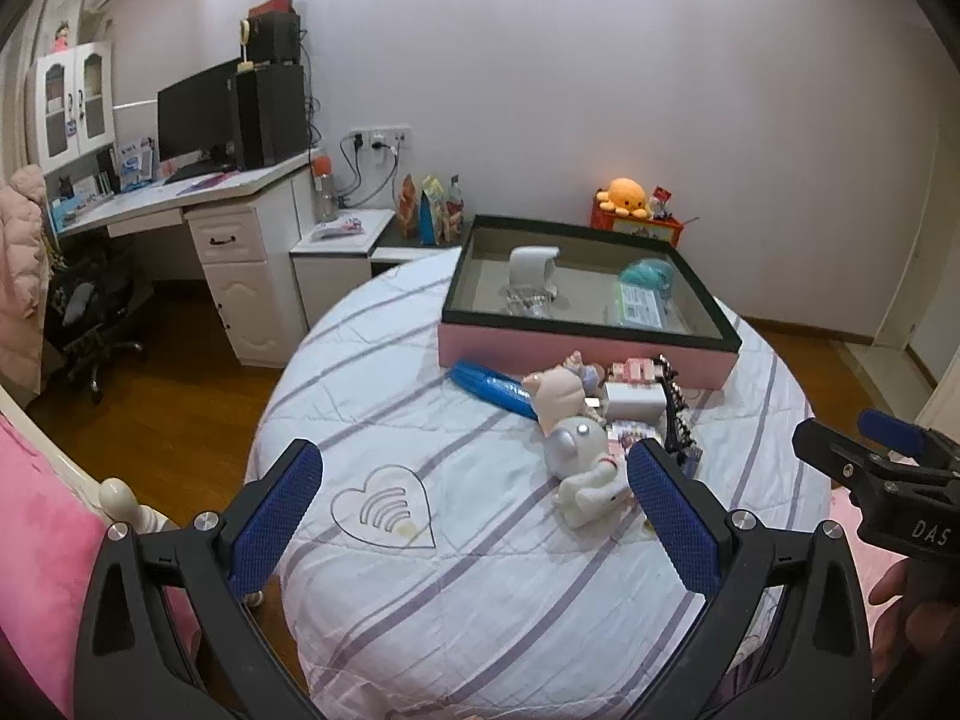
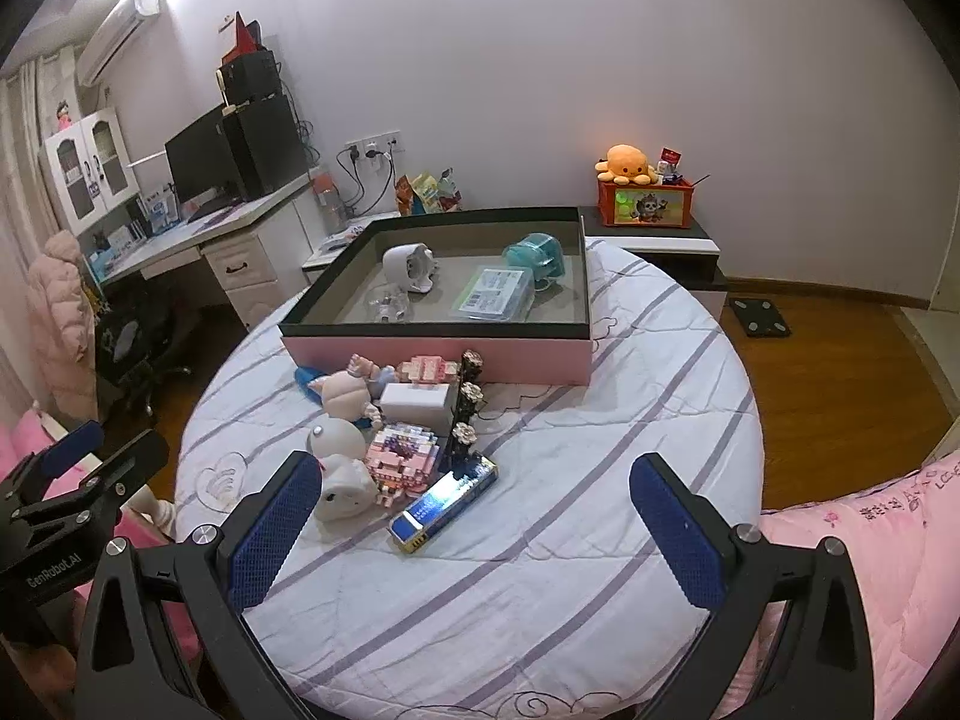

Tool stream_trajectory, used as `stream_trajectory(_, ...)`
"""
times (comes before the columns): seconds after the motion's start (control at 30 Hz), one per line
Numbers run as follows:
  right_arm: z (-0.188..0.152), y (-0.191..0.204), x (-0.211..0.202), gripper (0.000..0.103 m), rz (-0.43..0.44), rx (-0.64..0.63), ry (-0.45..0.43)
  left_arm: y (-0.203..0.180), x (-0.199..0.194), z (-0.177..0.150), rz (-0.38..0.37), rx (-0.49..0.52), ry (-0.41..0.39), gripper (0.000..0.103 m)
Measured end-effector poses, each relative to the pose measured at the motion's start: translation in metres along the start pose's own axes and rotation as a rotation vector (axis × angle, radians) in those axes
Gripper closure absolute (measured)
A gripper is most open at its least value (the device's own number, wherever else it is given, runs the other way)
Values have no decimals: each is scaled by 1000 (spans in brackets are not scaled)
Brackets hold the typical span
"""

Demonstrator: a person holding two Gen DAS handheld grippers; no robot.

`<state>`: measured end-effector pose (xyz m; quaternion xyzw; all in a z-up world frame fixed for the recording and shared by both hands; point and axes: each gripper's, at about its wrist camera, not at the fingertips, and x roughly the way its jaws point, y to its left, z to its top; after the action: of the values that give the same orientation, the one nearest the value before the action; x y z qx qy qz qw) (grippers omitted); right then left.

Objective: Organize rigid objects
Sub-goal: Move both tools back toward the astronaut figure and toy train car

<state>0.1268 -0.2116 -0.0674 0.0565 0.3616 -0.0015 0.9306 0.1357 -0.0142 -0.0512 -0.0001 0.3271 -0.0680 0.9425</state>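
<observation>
White letters "DAS" stand on the black body of the right claw [image 1: 888, 450] seen from the left wrist, "GenRobot.AI" runs along the black body of the left claw [image 2: 90, 468], and "LC" heads otherwise unreadable embroidery on the pink quilted blanket [image 2: 870, 540].

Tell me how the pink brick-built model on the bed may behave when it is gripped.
The pink brick model looks made of many tiny blocks, so squeezing may break pieces off. It seems rigid and light. Toys crowd around it, so they may shift.
</observation>
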Motion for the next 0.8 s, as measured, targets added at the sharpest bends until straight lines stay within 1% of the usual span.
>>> stream_trajectory(0.27,-17,-13,20,0,-27,20,76,-18,30,-16,-46,11,85,0)
stream_trajectory(0.63,-29,-18,50,0,-52,8,147,-41,90,-18,-85,-10,182,0)
stream_trajectory(0.73,-32,-17,61,0,-38,7,175,-41,106,-23,-88,-16,203,0)
stream_trajectory(0.8,-34,-17,67,0,-27,6,187,-37,115,-27,-116,-33,220,0)
